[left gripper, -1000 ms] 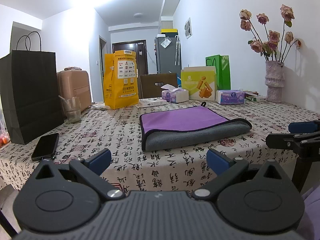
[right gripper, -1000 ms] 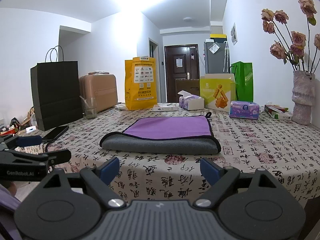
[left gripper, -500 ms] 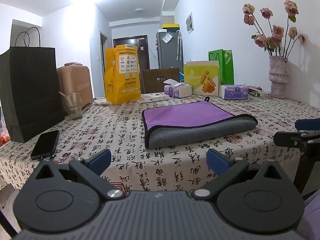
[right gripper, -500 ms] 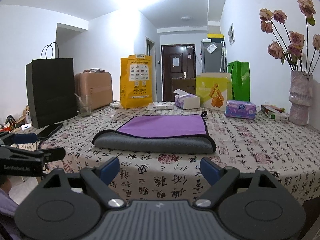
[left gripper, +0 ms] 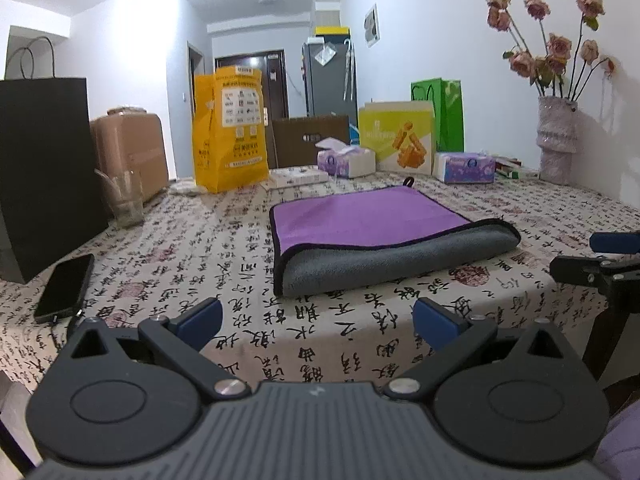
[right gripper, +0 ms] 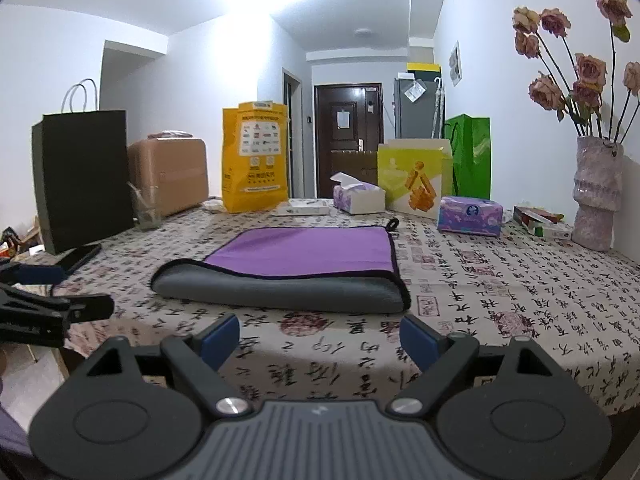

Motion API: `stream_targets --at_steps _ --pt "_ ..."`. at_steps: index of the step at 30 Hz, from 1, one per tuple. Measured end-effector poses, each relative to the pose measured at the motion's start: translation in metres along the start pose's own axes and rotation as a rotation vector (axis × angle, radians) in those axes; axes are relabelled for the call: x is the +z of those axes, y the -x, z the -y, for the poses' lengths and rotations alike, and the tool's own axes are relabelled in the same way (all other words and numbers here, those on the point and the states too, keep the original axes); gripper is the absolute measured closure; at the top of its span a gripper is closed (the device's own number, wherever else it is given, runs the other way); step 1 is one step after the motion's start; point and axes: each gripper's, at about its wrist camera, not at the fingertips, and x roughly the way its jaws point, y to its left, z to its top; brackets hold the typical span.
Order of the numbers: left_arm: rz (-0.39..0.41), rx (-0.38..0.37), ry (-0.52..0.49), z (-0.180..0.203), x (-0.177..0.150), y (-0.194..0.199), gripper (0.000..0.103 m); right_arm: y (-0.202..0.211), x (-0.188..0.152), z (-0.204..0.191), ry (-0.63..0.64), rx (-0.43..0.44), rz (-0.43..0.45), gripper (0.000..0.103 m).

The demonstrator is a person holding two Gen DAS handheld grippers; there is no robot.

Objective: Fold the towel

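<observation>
A towel [left gripper: 372, 232], purple on top and grey underneath with a black hem, lies folded flat on the patterned tablecloth [left gripper: 200, 256]. It also shows in the right wrist view [right gripper: 296, 268]. My left gripper [left gripper: 318, 318] is open and empty, near the table's front edge, short of the towel. My right gripper [right gripper: 320, 334] is open and empty, also in front of the towel. The right gripper shows at the right edge of the left wrist view [left gripper: 600, 256]. The left gripper shows at the left edge of the right wrist view [right gripper: 48, 300].
A phone [left gripper: 66, 282], a glass [left gripper: 126, 200] and a black paper bag [left gripper: 44, 168] stand at the left. A yellow bag [left gripper: 230, 132], tissue boxes [left gripper: 466, 167], a green bag [left gripper: 440, 114] and a flower vase [left gripper: 558, 140] line the back and right.
Both grippers have risen and moved a little closer to the table, so the towel looks larger and lower in both views. The towel has not moved.
</observation>
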Motion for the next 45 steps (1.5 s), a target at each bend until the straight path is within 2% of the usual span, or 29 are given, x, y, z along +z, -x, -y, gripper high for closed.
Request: stream_targets --at_steps 6,10,14,16,19,22,24,26,27,31,32,33,34,36,45 --pt "-0.029 0.007 0.017 -0.006 0.011 -0.034 0.000 -0.029 0.008 0.020 -0.027 0.005 -0.027 0.016" --pt "-0.065 -0.014 0.031 -0.014 0.019 -0.061 0.000 -0.053 0.015 0.034 -0.027 0.009 -0.046 0.017" --pt "-0.079 -0.038 0.016 -0.018 0.026 -0.085 0.008 -0.077 0.021 0.045 -0.012 0.014 -0.072 0.020" --pt "-0.094 -0.045 0.016 -0.021 0.029 -0.097 0.014 -0.089 0.025 0.050 -0.006 0.028 -0.086 0.025" --pt "-0.140 -0.066 0.036 -0.028 0.032 -0.114 0.029 -0.105 0.028 0.058 0.001 0.048 -0.105 0.030" --pt "-0.192 -0.089 0.065 -0.035 0.035 -0.128 0.047 -0.123 0.031 0.065 -0.008 0.067 -0.126 0.034" --pt "-0.211 -0.103 0.075 -0.040 0.036 -0.134 0.063 -0.134 0.032 0.070 -0.017 0.074 -0.137 0.037" --pt "-0.226 -0.124 0.083 -0.043 0.037 -0.137 0.069 -0.143 0.033 0.074 -0.025 0.089 -0.151 0.043" --pt "-0.231 -0.126 0.083 -0.044 0.038 -0.138 0.069 -0.147 0.033 0.076 -0.030 0.102 -0.162 0.048" --pt "-0.249 -0.150 0.048 -0.044 0.040 -0.142 0.070 -0.160 0.031 0.081 -0.030 0.125 -0.222 0.079" --pt "-0.248 -0.152 0.041 -0.043 0.040 -0.143 0.072 -0.161 0.031 0.081 -0.022 0.127 -0.223 0.083" --pt "-0.246 -0.147 0.040 -0.043 0.041 -0.142 0.084 -0.161 0.032 0.081 -0.017 0.129 -0.223 0.091" --pt "-0.249 -0.137 0.039 -0.043 0.042 -0.143 0.092 -0.161 0.032 0.081 -0.015 0.133 -0.224 0.097" --pt "-0.245 -0.122 0.022 -0.041 0.046 -0.144 0.097 -0.161 0.034 0.080 0.002 0.133 -0.220 0.098" --pt "-0.179 -0.102 -0.010 -0.042 0.066 -0.147 0.098 -0.171 0.047 0.083 0.048 0.130 -0.206 0.098"
